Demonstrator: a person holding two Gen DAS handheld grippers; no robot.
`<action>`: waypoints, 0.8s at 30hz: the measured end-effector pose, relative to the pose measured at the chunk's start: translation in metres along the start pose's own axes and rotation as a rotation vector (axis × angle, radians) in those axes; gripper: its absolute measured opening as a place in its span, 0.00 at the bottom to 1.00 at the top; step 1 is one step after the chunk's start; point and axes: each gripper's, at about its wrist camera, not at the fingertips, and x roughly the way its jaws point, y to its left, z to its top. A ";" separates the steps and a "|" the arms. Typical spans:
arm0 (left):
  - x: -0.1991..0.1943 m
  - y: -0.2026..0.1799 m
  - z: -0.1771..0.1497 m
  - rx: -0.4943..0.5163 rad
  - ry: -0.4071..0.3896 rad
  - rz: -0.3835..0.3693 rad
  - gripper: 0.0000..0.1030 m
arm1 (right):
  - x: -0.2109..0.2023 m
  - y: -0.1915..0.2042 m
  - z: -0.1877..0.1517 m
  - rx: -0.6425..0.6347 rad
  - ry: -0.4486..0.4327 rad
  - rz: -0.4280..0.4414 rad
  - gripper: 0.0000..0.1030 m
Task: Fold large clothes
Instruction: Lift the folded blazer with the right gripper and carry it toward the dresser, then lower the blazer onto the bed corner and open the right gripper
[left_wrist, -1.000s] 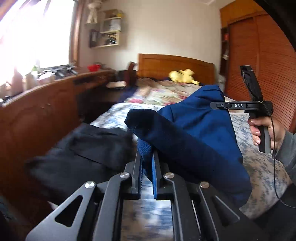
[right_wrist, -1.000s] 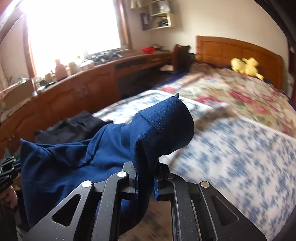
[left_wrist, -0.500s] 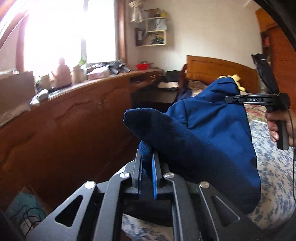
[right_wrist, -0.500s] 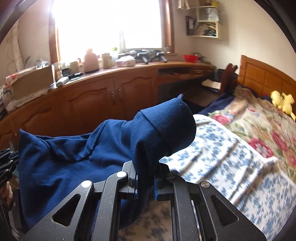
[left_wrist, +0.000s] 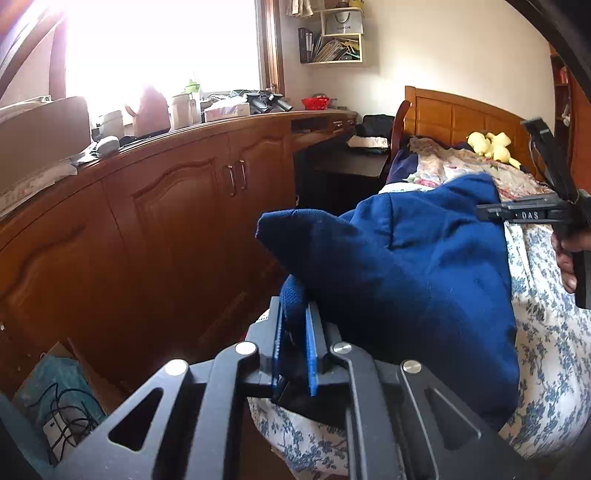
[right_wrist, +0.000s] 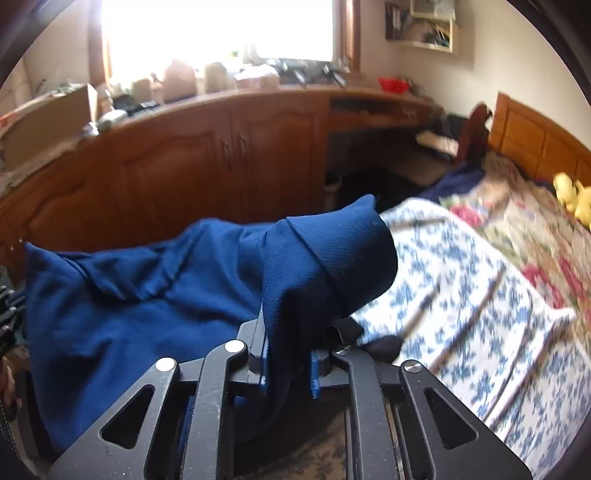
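Wooden cabinets (left_wrist: 177, 221) line your left view; your left gripper (left_wrist: 293, 347) has just been easing apart, the dark blue fabric garment (left_wrist: 413, 266) between its pads, slung over the floral bed (left_wrist: 546, 332). Your right view: your right gripper (right_wrist: 288, 365) has just been widening, cloth hanging between.

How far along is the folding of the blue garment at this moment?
Done: little shows as finished; the dark blue fleece garment is bunched, not flat. In hand: it hangs between the left tongs and right tongs above the blue-flowered white bedspread; both jaws have just been opening with cloth between them, the right with a visible gap. Left: lay it flat and make the folds.
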 end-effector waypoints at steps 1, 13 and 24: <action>-0.002 -0.001 -0.003 -0.003 0.004 0.008 0.11 | 0.003 -0.003 -0.006 -0.001 0.028 -0.007 0.30; -0.059 -0.036 -0.002 0.020 -0.044 -0.040 0.37 | -0.069 -0.009 -0.081 -0.041 -0.017 0.022 0.62; -0.127 -0.140 0.025 0.104 -0.170 -0.200 0.52 | -0.187 -0.025 -0.150 0.013 -0.113 -0.006 0.74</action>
